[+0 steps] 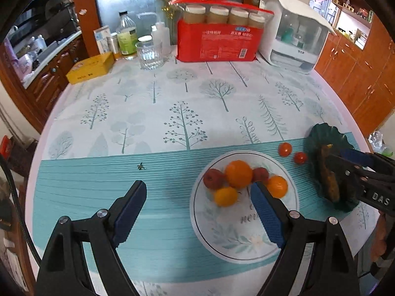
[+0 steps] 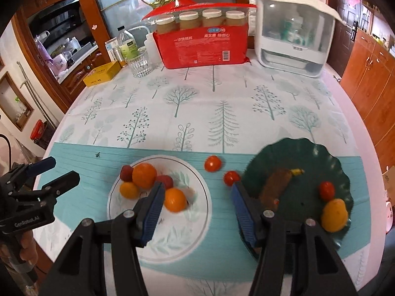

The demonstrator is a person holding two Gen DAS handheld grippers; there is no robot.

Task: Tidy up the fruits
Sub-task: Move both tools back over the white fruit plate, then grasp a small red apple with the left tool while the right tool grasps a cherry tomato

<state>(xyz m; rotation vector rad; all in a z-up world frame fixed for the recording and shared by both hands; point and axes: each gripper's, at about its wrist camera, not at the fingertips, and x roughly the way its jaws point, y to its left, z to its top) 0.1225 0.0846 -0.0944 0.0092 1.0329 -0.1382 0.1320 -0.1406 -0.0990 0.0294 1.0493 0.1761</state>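
A white floral plate [image 1: 246,251] [image 2: 172,246] holds a large orange [image 1: 238,174] [image 2: 144,175], two small oranges [image 1: 226,196] [image 1: 277,186] and two dark red fruits [image 1: 213,178]. Two cherry tomatoes [image 1: 285,149] [image 1: 300,158] lie on the cloth between the plates, also in the right wrist view [image 2: 212,163] [image 2: 231,178]. A dark green plate [image 2: 303,155] [image 1: 321,133] holds a brown banana [image 2: 276,185], a tomato [image 2: 326,190] and an orange fruit [image 2: 334,214]. My left gripper [image 1: 198,193] is open and empty beside the white plate. My right gripper [image 2: 197,194] is open and empty between the plates.
At the table's back stand a red package with jars [image 1: 218,42], a white appliance [image 1: 293,34], a glass [image 1: 149,54], bottles [image 1: 126,37] and a yellow box [image 1: 90,67]. Wooden cabinets [image 1: 358,79] flank the round table.
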